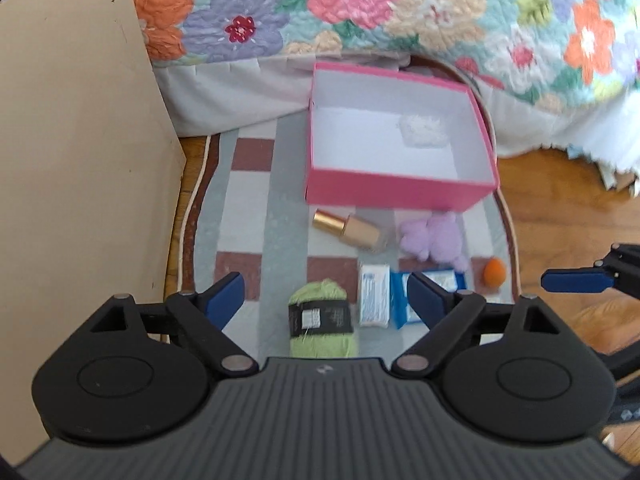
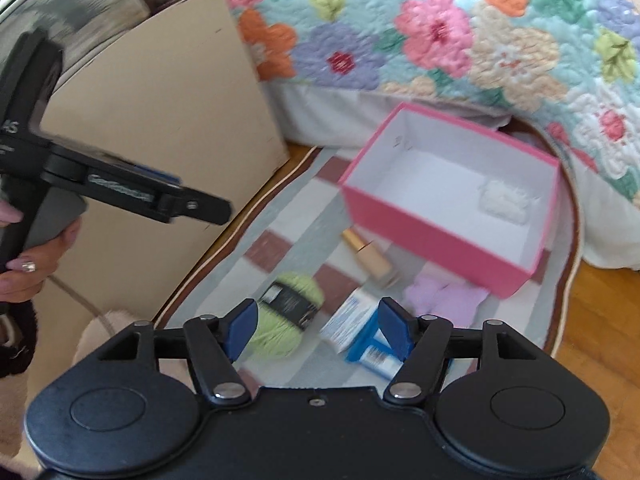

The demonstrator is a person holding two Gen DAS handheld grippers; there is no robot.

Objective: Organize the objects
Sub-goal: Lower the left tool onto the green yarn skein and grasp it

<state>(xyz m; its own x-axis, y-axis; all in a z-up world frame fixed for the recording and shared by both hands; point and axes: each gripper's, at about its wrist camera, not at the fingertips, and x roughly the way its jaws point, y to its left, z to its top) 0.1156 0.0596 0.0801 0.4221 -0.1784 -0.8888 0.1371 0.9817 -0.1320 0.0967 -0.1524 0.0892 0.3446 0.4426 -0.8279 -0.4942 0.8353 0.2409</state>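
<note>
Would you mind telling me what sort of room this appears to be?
Most likely a bedroom: a bed with a floral quilt hangs beside a checked rug on a wooden floor.

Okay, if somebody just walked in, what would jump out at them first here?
Probably the pink box standing open on the checked rug, with just one white fluffy thing inside. Behind it hangs a loud floral quilt, and in front lie a green yarn skein and a gold-capped bottle.
</note>
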